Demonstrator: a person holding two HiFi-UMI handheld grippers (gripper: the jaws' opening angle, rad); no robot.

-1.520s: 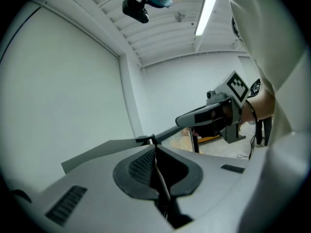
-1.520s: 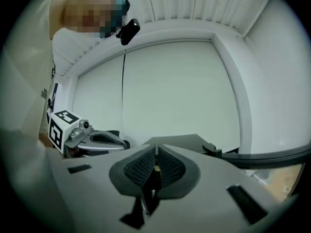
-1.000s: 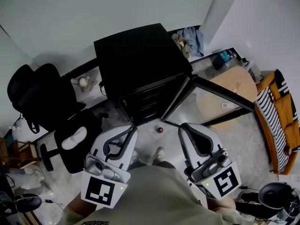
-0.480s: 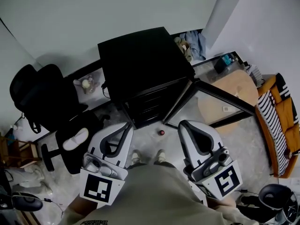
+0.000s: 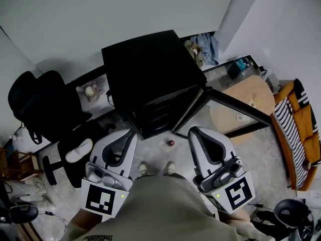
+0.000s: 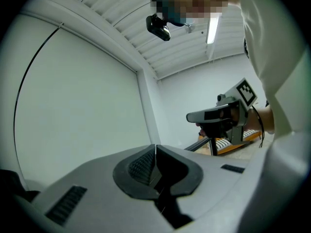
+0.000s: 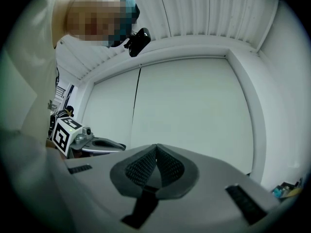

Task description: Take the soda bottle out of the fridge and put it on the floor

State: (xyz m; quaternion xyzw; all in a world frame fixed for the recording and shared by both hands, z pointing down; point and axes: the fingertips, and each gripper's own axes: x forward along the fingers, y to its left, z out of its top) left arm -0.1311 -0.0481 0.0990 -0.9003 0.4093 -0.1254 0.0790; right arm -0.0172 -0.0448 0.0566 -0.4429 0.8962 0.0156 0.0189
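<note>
The soda bottle [image 5: 171,143] stands on the floor, seen from above as a small dark shape with a red cap. It is just in front of the black fridge [image 5: 148,67], whose door [image 5: 226,103] hangs open to the right. My left gripper [image 5: 131,133] is shut and holds nothing, below and to the left of the bottle. My right gripper [image 5: 193,131] is also shut and holds nothing, to the bottle's right. Both are apart from the bottle. The left gripper view shows shut jaws [image 6: 155,147] and the right gripper [image 6: 214,115] beyond. The right gripper view shows shut jaws [image 7: 156,147].
A black office chair [image 5: 47,109] stands to the left of the fridge. A round wooden table [image 5: 248,100] lies behind the open door, and an orange sofa with a striped throw [image 5: 301,134] is at the right. Clothes [image 5: 203,43] lie at the back wall.
Both grippers have drawn back a little toward the person, the left one also shifting left. The bottle stays where it was on the floor.
</note>
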